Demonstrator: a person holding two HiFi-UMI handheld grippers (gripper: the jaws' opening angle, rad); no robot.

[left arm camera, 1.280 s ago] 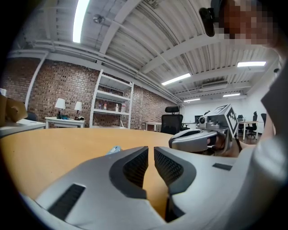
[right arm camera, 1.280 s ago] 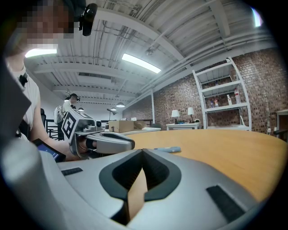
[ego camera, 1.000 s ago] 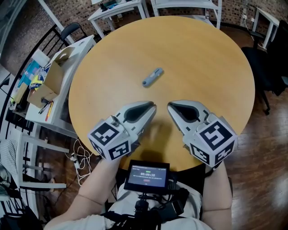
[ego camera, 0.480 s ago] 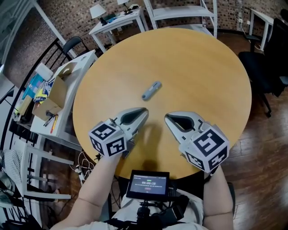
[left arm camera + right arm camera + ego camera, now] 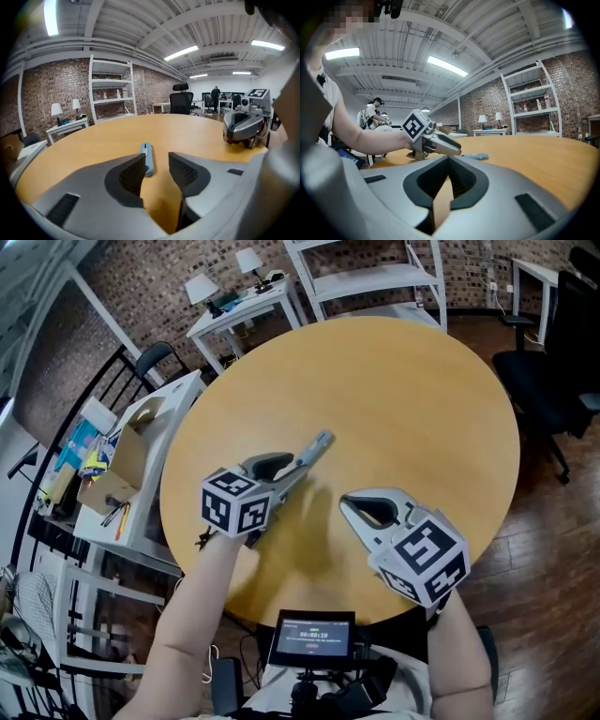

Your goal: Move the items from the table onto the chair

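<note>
A slim blue-grey box cutter [image 5: 320,442] lies on the round wooden table [image 5: 422,409], left of its middle. My left gripper [image 5: 302,465] reaches up to it, and its jaws have just been opening. In the left gripper view the cutter [image 5: 147,158] lies straight ahead, its near end by the left jaw's tip. The pads do not press on it, and my left gripper [image 5: 157,161] is open. My right gripper [image 5: 354,510] rests near the table's front edge, shut with nothing in it. Its tips meet in the right gripper view [image 5: 449,159].
A white side table with an open cardboard box [image 5: 120,465] stands at the left. A black office chair [image 5: 553,362] is at the right, another black chair [image 5: 155,357] at the far left. A white desk with lamps [image 5: 239,301] and a shelf unit [image 5: 375,277] stand behind.
My left gripper has moved forward across the table to the box cutter and its jaws have opened. The right gripper has stayed where it was.
</note>
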